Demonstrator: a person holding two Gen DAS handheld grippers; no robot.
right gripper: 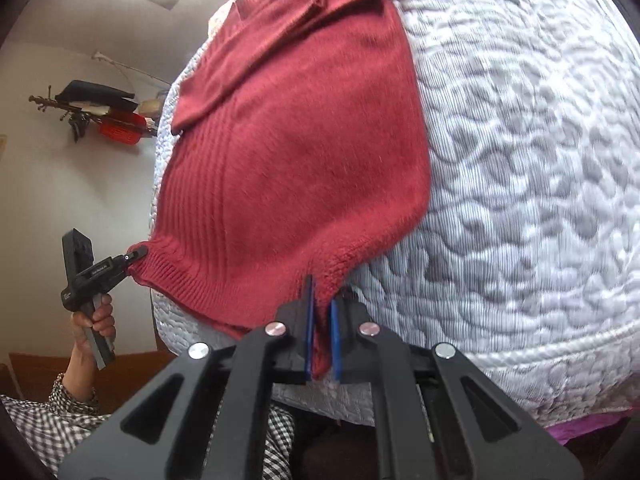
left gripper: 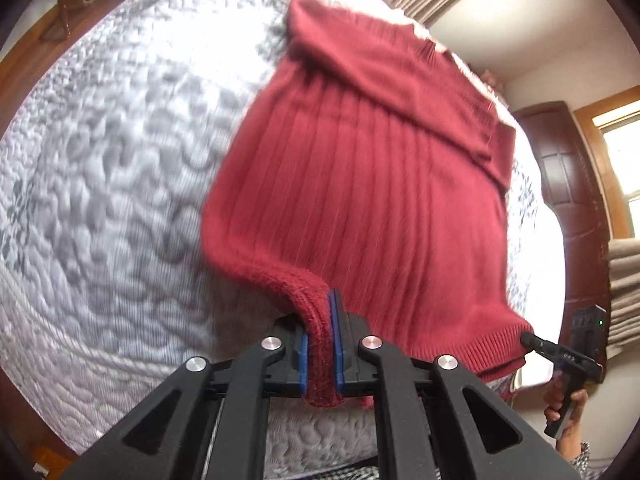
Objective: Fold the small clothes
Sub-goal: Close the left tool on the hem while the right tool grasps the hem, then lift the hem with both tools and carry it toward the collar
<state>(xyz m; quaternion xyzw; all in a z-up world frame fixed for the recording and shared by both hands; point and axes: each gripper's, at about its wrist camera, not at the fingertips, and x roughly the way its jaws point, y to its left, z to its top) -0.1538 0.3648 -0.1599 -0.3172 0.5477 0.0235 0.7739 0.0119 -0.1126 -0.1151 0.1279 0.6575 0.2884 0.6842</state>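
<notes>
Closest in the left wrist view, the left tool (left gripper: 322, 336) pinches a bunched corner of the red sweater's ribbed hem (left gripper: 500, 344) between its blue pads (left gripper: 335, 340); a tongue of knit hangs out below the pads toward the camera. In the right wrist view the right tool (right gripper: 321, 320) is closed the same way on the opposite hem corner, a thin strip of red cloth caught between its blue pads (right gripper: 308, 320).

Just ahead of both tools the red sweater (left gripper: 360, 184) spreads away over the bed (left gripper: 120, 160), its hem drawn up off the quilted white-and-grey cover near the edge while the body lies flat farther on. Vertical ribs run straight ahead from the left tool. Beyond them a sleeve (left gripper: 400, 80) lies folded across the upper body, its cuff ending to the right of the left tool's line.

Off to the right of the left tool, the right tool shows from the side, held by a hand (left gripper: 564, 400) and biting the hem corner. From the right tool, the left hand (right gripper: 94, 320) appears to its left, with a checked sleeve (right gripper: 48, 420) below.

Farthest away stand a dark wooden door (left gripper: 568, 184) and curtains (left gripper: 624, 280).
</notes>
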